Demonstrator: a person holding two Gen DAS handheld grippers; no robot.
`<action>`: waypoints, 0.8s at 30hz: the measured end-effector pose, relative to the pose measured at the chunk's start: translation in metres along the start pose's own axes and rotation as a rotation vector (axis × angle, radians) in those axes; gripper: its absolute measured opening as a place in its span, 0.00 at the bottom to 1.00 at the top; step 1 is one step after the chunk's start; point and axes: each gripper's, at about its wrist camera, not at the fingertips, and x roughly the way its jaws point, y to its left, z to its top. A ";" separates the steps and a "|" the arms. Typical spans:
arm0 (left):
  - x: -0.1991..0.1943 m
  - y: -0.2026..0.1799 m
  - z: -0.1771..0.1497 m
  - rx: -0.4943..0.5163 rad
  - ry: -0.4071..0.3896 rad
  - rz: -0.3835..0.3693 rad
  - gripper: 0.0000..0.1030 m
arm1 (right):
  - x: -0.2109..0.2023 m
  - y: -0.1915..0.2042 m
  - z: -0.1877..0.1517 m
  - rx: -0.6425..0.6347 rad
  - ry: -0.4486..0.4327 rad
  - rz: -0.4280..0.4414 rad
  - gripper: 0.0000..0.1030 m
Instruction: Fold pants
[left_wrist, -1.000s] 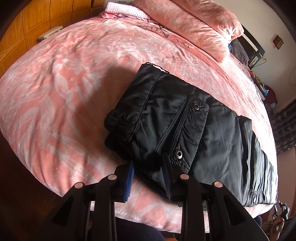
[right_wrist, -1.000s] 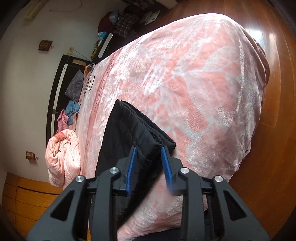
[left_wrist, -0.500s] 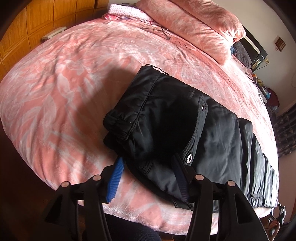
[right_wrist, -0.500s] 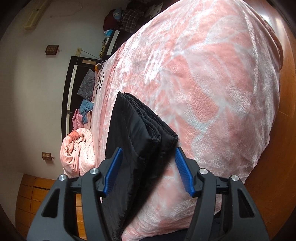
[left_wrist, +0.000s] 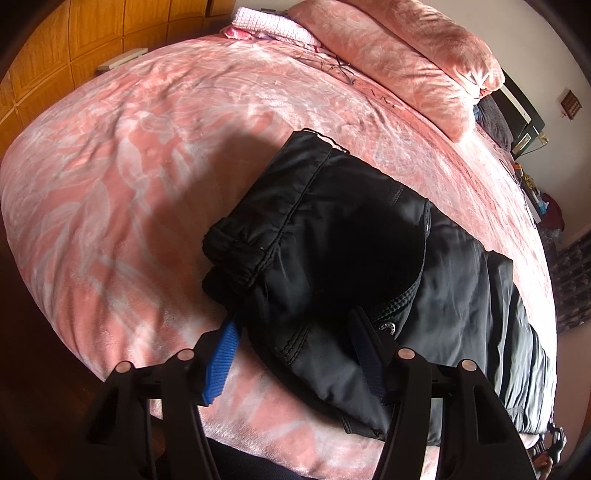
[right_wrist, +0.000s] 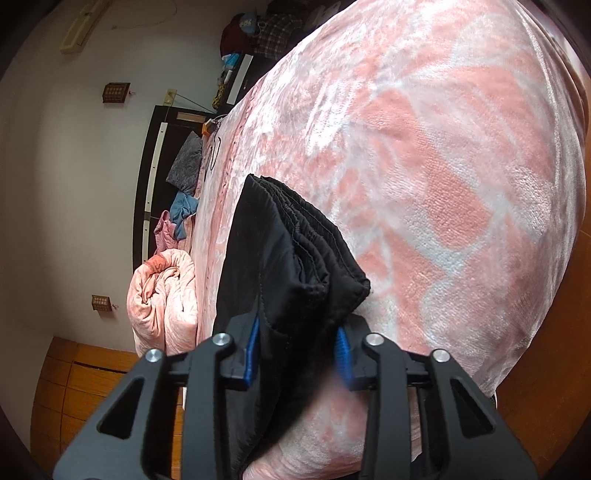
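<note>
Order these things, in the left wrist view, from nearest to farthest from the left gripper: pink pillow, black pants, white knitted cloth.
From the left gripper:
1. Black pants, between its jaws, on the bed.
2. Pink pillow, far end, right.
3. White knitted cloth, far end, left; too close to the pillow to rank surely.

Black pants (left_wrist: 332, 240) lie on a pink bedspread (left_wrist: 147, 166) with pale leaf patterning; blue pads (left_wrist: 221, 358) on black grippers, orange-brown wooden wardrobe (left_wrist: 74, 44) behind.

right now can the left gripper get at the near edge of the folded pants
Probably yes. The left gripper has just been opening, its jaws now straddle the near edge of the black pants on the pink blanket, and nothing sits between them and the fabric.
</note>
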 end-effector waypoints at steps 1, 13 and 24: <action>0.000 0.000 0.000 -0.001 -0.004 0.002 0.61 | -0.001 0.004 0.000 -0.011 -0.003 -0.012 0.23; 0.000 0.003 -0.008 0.006 -0.047 0.002 0.66 | -0.020 0.094 -0.012 -0.225 -0.059 -0.115 0.16; -0.004 0.007 -0.015 -0.001 -0.080 -0.026 0.70 | -0.033 0.154 -0.028 -0.367 -0.080 -0.155 0.16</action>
